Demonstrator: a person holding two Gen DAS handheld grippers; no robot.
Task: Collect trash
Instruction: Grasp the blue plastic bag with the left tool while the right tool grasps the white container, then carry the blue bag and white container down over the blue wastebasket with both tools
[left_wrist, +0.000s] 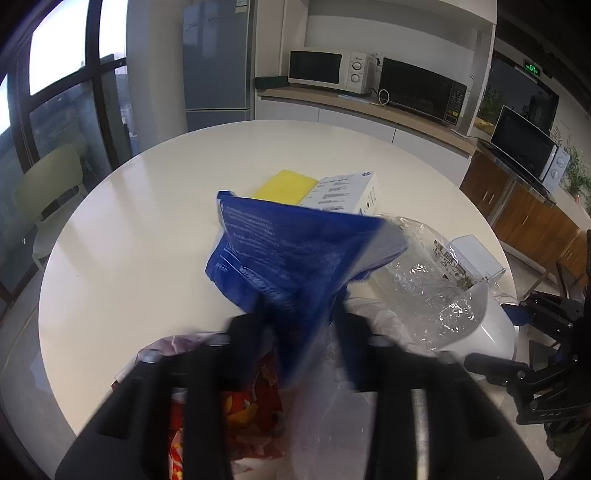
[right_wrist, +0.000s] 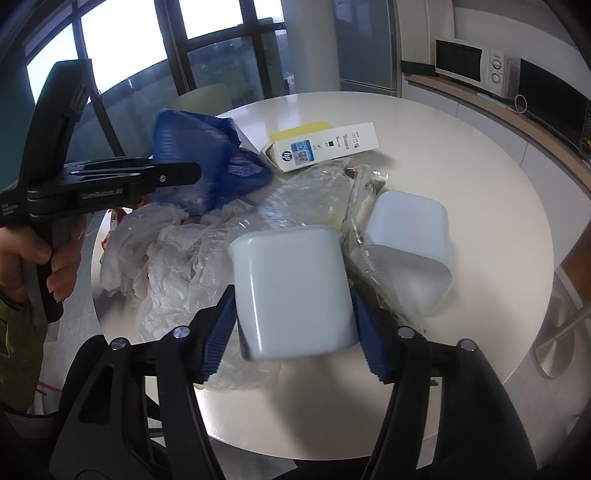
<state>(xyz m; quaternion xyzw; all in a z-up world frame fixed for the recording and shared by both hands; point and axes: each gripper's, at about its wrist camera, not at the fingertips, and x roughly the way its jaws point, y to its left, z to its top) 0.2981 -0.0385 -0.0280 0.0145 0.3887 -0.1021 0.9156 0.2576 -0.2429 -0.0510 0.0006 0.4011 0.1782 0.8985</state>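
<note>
My left gripper is shut on a blue plastic bag and holds it up over the round white table; it also shows in the right wrist view with the blue bag. My right gripper is shut on a white plastic tub held just above the table. A second white tub lies on its side beside it. Crumpled clear plastic film and a white plastic bag lie between the grippers.
An HP box lies on a yellow pad at the table's middle. A red snack wrapper lies under my left gripper. A counter with microwaves, a fridge and a green chair stand beyond the table.
</note>
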